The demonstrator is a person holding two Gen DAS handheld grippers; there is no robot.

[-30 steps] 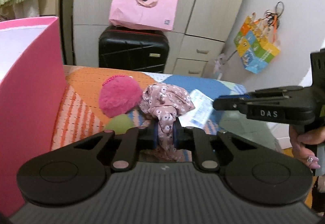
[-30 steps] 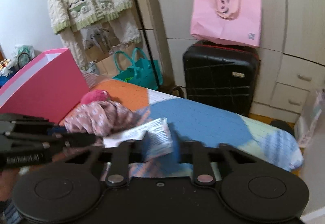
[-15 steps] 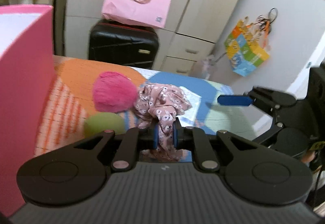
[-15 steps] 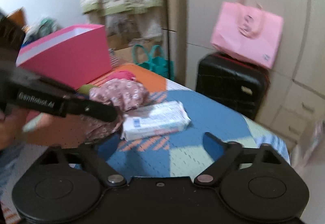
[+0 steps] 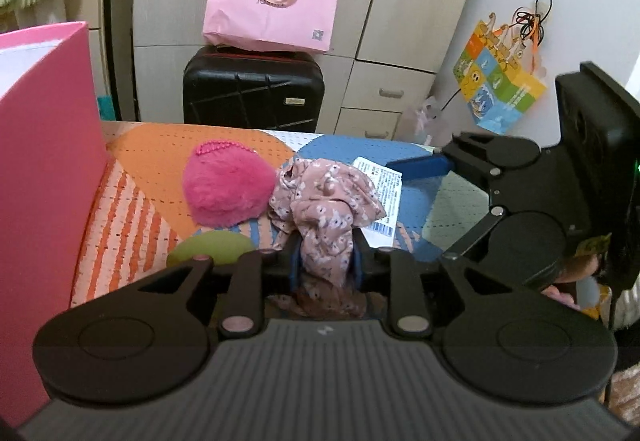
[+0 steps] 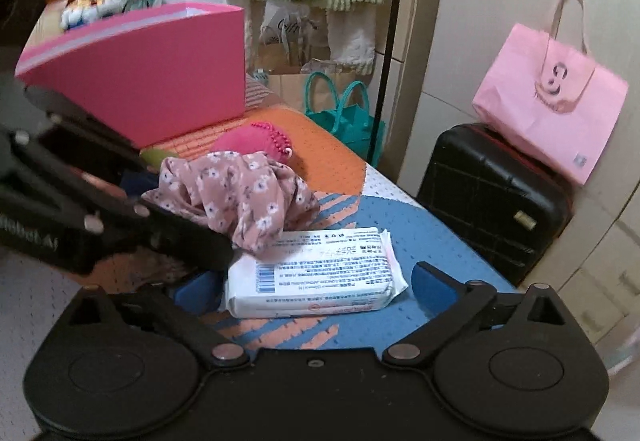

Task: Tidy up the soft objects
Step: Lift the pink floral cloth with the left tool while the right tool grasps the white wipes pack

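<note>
My left gripper [image 5: 325,261] is shut on a pink floral cloth [image 5: 326,209], which bunches up above the bed; the cloth also shows in the right wrist view [image 6: 236,193]. A fuzzy magenta pouch [image 5: 228,185] and a green soft ball [image 5: 212,247] lie left of it. A white wipes pack [image 6: 316,273] lies flat on the bed between the fingers of my open right gripper [image 6: 316,283]. The pink box [image 5: 44,145] stands at the left and also shows in the right wrist view [image 6: 140,89].
The bed has an orange and blue patterned cover [image 6: 404,225]. A black suitcase [image 5: 254,93] with a pink paper bag [image 5: 274,1] on top stands beyond its far edge. A teal bag [image 6: 346,117] sits by the wardrobe.
My right gripper let go of the wipes pack, opened wide and now sits around it on the bed. My left gripper stays shut on the floral cloth.
</note>
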